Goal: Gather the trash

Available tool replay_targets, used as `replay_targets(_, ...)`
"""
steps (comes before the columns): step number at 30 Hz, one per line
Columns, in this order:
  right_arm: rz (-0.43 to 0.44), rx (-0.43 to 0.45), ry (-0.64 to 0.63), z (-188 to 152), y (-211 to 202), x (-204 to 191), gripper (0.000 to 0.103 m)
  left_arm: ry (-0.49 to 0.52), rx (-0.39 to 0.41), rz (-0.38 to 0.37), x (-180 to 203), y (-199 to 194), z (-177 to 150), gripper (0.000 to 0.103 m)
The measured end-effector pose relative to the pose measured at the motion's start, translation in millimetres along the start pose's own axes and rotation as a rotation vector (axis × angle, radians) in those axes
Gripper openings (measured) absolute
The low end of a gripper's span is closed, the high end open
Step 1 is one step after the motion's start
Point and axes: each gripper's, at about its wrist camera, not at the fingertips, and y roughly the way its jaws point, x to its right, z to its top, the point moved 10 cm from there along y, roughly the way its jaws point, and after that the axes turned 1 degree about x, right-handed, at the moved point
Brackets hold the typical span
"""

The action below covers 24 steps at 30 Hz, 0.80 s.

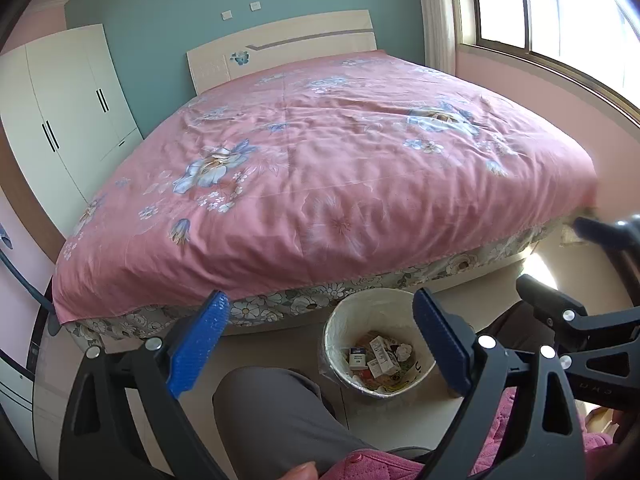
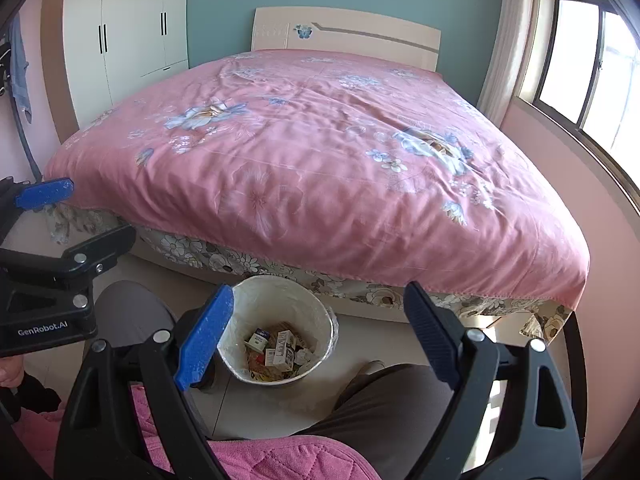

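A white waste bin (image 1: 340, 312) (image 2: 276, 286) with a plastic liner stands on the floor at the foot of the bed. Small cartons and crumpled paper (image 1: 380, 356) (image 2: 280, 348) lie in its bottom. My left gripper (image 1: 320, 340) hangs above and in front of the bin, open, with nothing between its blue pads. My right gripper (image 2: 318, 336) is likewise open and empty over the bin. Each gripper shows in the other's view: the right gripper (image 1: 568, 264) at the right edge, the left gripper (image 2: 76, 220) at the left edge.
A bed with a pink floral cover (image 1: 320, 160) (image 2: 320, 152) fills the room behind the bin. A white wardrobe (image 2: 132, 24) stands at the back left and a window (image 2: 592, 60) on the right. The person's grey trouser legs (image 1: 272, 412) (image 2: 392, 408) flank the bin.
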Motion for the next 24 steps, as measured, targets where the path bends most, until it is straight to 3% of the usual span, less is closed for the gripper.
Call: replay_targets(24, -0.024, 0.033, -0.002, 8.1, -11.0, 3.7, 0.086, -0.02, 0.02, -0.002, -3.8, -8.2, 2.6, 0.095)
